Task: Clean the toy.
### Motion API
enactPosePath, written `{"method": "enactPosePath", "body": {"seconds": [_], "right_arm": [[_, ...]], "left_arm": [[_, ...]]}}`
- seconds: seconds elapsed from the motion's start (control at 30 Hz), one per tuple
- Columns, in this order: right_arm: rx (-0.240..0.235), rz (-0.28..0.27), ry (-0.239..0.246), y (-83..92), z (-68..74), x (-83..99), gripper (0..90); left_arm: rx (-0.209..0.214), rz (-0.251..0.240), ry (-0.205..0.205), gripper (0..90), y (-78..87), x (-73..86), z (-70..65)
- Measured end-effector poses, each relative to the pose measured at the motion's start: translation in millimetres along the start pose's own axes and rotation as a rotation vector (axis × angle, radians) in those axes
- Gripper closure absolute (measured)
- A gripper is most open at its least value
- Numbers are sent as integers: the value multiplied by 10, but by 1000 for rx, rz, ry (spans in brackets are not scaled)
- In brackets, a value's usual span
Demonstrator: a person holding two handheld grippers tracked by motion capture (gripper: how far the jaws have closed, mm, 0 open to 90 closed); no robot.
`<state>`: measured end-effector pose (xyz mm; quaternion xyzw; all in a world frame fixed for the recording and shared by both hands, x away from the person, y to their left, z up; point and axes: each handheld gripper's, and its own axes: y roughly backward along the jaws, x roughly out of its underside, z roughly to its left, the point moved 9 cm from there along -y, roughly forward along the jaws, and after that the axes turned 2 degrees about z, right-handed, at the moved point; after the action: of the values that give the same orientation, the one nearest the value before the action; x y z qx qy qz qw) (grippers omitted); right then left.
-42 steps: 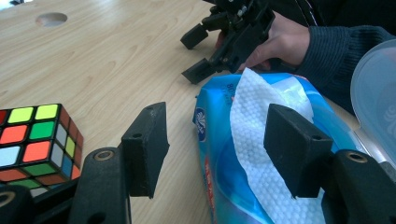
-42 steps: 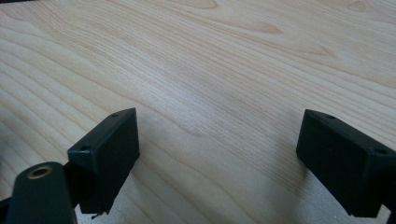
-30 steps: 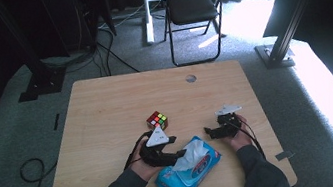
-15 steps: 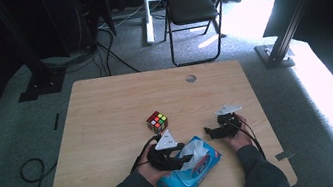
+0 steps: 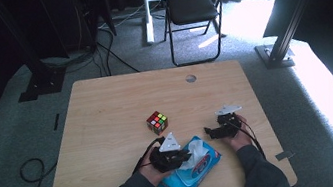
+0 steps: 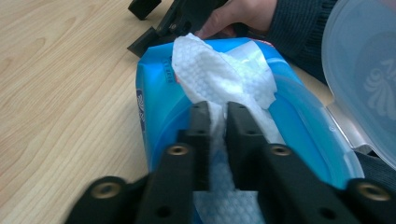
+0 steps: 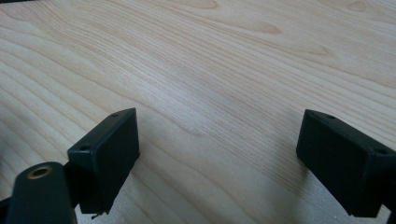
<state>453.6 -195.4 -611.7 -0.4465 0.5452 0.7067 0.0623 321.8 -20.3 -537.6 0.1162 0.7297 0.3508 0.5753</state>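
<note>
pinching wipe (image 6: 219,74), gripper (image 6: 218,109) newly closed

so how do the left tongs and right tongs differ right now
The left tongs are shut on the white wipe sticking out of the blue wipes pack; the right tongs are wide open and hold nothing. The left tongs sit over the pack, while the right tongs are over bare table beside it. Both have black jaws and are hand-held.

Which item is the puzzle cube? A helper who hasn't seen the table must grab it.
On the wooden table, look near the middle, just beyond the blue wipes pack. The puzzle cube stands alone there, small and multicoloured, with red, green and orange squares.
</note>
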Motion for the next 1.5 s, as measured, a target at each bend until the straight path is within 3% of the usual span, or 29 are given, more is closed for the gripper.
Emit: {"method": "enactPosePath", "body": {"seconds": [0.13,0.43,1.13,1.33,1.43,1.5], "right_arm": [[0,-1,1,0,-1,-1,128],[0,-1,1,0,-1,0,128],[0,0,1,0,-1,0,128],[0,-1,1,0,-1,-1,128],[0,0,1,0,-1,-1,128],[0,-1,1,0,-1,-1,128]], "left_arm": [[-15,-1,-17,884,11,-9,-5],[-64,-35,7,892,147,-39,151],[-164,-95,99,895,460,-15,548],[-223,-94,115,896,498,6,637],[-227,-125,160,897,579,-9,704],[-239,-132,162,896,620,-18,722]]}}
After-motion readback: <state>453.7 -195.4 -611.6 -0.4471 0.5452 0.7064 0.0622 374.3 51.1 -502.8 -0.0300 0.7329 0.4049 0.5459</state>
